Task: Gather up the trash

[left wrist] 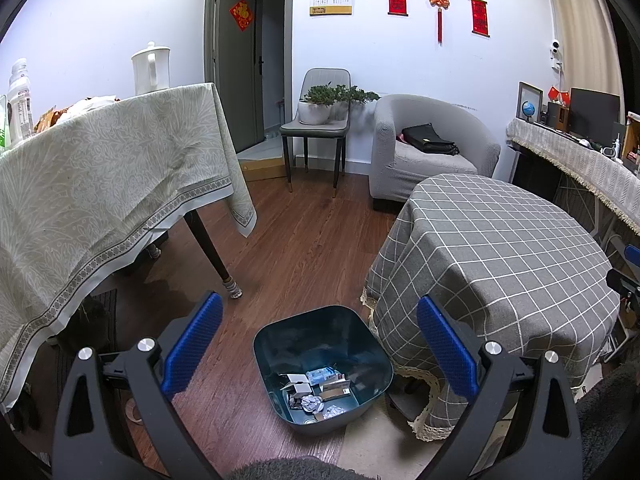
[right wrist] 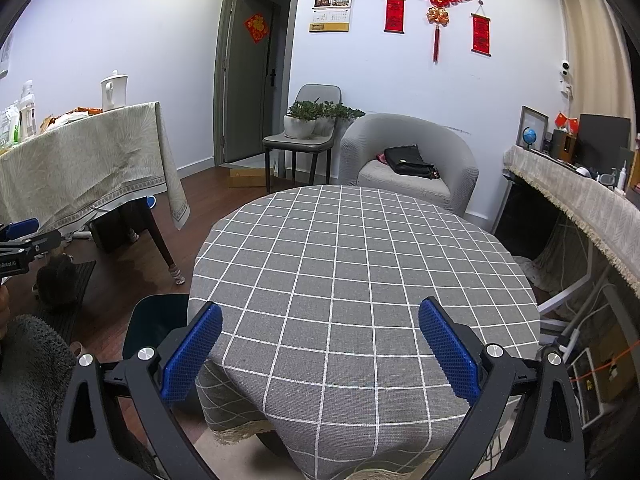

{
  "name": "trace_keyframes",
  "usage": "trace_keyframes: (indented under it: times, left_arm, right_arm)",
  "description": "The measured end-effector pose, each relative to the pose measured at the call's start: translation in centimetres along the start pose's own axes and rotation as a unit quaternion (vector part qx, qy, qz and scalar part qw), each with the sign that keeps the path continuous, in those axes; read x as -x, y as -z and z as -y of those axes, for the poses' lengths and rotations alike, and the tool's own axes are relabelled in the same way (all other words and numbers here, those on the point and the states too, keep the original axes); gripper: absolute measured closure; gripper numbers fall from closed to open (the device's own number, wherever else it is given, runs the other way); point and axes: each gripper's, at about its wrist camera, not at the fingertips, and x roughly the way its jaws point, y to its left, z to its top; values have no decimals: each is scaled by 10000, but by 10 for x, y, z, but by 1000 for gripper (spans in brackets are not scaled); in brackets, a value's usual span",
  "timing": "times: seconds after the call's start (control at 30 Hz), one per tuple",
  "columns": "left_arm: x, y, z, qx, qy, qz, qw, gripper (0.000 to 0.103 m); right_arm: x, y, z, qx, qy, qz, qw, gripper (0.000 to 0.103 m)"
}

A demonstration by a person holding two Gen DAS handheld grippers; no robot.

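A dark teal trash bin (left wrist: 360, 340) stands on the wood floor beside the round table (left wrist: 500, 248) with the grey checked cloth. Inside it lie crumpled paper, small boxes and wrappers (left wrist: 320, 390). My left gripper (left wrist: 320, 344) is open and empty, held above the bin with the bin between its blue pads. My right gripper (right wrist: 320, 348) is open and empty above the near part of the round table (right wrist: 360, 264). The bin's rim (right wrist: 160, 316) shows at the table's left edge in the right wrist view. The left gripper (right wrist: 20, 240) shows at that view's left edge.
A table with a beige cloth (left wrist: 100, 168) stands at the left with a white jug (left wrist: 151, 66) and bottles on it. A grey chair with a plant (left wrist: 320, 108), a grey armchair with a black bag (left wrist: 428, 140), and a cluttered desk (left wrist: 580, 152) stand behind.
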Motion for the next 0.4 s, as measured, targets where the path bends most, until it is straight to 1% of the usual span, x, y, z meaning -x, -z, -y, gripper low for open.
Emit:
trace_keyframes:
  times: [0.4]
  left_arm:
    - [-1, 2, 0, 124, -14, -52, 9999, 4]
  right_arm:
    - [0, 0, -1, -1, 2, 0, 10000, 4]
